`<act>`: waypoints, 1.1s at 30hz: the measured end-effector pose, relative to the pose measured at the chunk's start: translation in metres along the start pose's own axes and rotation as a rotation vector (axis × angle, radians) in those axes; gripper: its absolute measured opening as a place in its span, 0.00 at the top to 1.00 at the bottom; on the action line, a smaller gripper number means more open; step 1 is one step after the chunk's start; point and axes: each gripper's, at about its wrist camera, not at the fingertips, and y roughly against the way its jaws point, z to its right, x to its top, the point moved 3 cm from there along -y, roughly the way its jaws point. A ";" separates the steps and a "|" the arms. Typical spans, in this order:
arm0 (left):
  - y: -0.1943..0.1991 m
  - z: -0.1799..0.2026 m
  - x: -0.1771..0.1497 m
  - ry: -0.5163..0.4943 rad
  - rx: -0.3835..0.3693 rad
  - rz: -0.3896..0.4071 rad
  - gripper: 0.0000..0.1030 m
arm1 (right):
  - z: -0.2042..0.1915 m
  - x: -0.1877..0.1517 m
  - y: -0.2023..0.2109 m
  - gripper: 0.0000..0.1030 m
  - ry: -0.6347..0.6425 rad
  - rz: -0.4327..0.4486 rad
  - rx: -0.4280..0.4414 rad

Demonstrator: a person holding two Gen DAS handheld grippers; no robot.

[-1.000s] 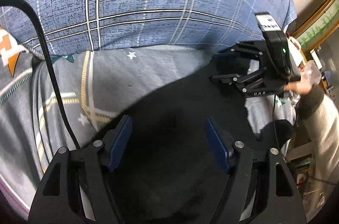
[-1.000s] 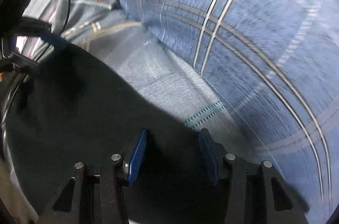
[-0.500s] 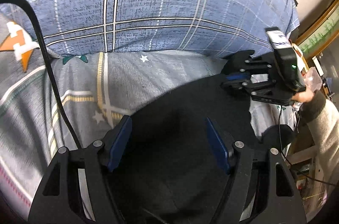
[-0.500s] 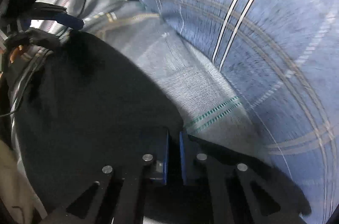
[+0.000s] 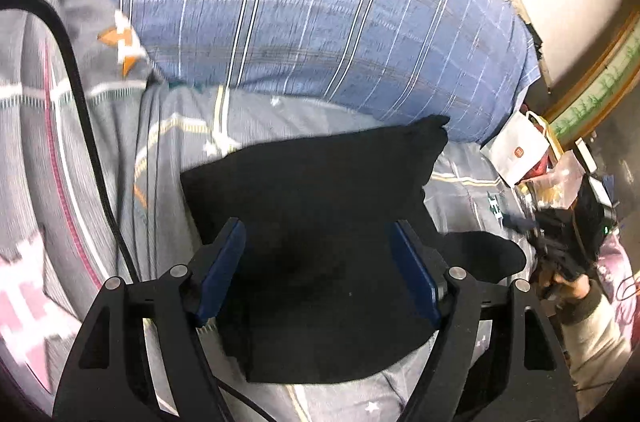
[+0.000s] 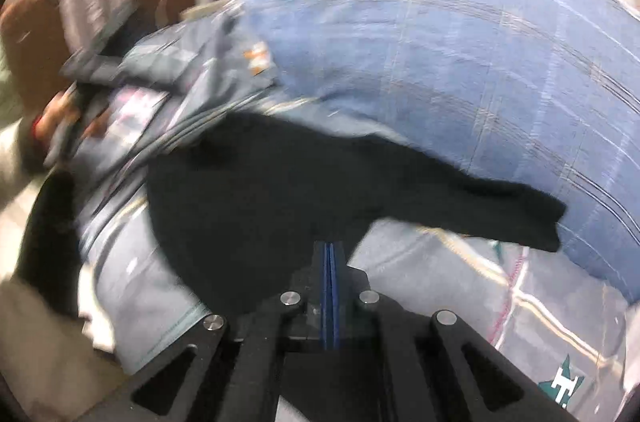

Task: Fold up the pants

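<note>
Black pants (image 5: 320, 190) lie bunched on the grey patterned bedsheet (image 5: 180, 142). My left gripper (image 5: 316, 226) hovers over them, its jaws opening, and the blue pads (image 5: 224, 262) stand wide apart without pressing the cloth. My right gripper (image 6: 330, 246) is shut, its blue pads together on the near edge of the pants (image 6: 248, 206). The left wrist view catches it at the far right (image 5: 524, 224), held by a hand, with a black flap of the pants reaching toward it. The right wrist view is blurred by motion.
A big blue plaid pillow (image 5: 320, 14) rises behind the pants. A black cable (image 5: 92, 142) runs down the left side. A white paper bag (image 5: 516, 154) and clutter sit past the bed's right edge. A person's hand (image 6: 52, 118) shows at far left.
The right gripper closed on the pants' edge and swung away to the right, pulling cloth with it. The left gripper drew back, so more of the pants and pillow shows.
</note>
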 end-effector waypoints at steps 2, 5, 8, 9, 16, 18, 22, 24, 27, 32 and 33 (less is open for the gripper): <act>-0.004 0.001 0.000 0.026 -0.012 -0.006 0.27 | 0.010 0.018 -0.014 0.90 -0.029 0.002 0.016; -0.012 0.004 0.008 0.005 -0.015 -0.017 0.27 | 0.024 0.054 -0.056 0.46 0.026 -0.037 0.019; -0.026 0.002 0.020 -0.009 -0.037 -0.040 0.22 | 0.036 0.085 -0.113 0.42 0.096 -0.130 0.066; -0.032 -0.001 0.024 -0.005 -0.044 -0.048 0.22 | 0.041 0.095 -0.140 0.42 0.145 -0.184 0.051; -0.071 -0.033 0.054 0.026 -0.045 -0.089 0.22 | 0.069 0.119 -0.247 0.42 0.345 -0.422 0.093; -0.076 -0.039 0.058 0.031 -0.039 -0.091 0.22 | 0.077 0.122 -0.260 0.51 0.281 -0.452 0.174; -0.076 -0.048 0.060 0.064 -0.042 -0.077 0.22 | 0.068 0.115 -0.242 0.92 0.276 -0.435 0.247; -0.068 -0.047 0.058 0.074 -0.047 -0.057 0.22 | 0.057 0.105 -0.218 0.93 0.306 -0.419 0.231; -0.046 -0.040 0.048 0.078 -0.054 -0.019 0.22 | 0.047 0.095 -0.158 0.93 0.291 -0.316 0.180; -0.002 -0.024 0.020 0.077 -0.065 0.032 0.22 | 0.007 0.059 -0.037 0.93 0.233 -0.125 0.169; 0.007 -0.022 0.012 0.091 -0.074 0.046 0.22 | -0.005 0.044 -0.017 0.93 0.215 -0.108 0.177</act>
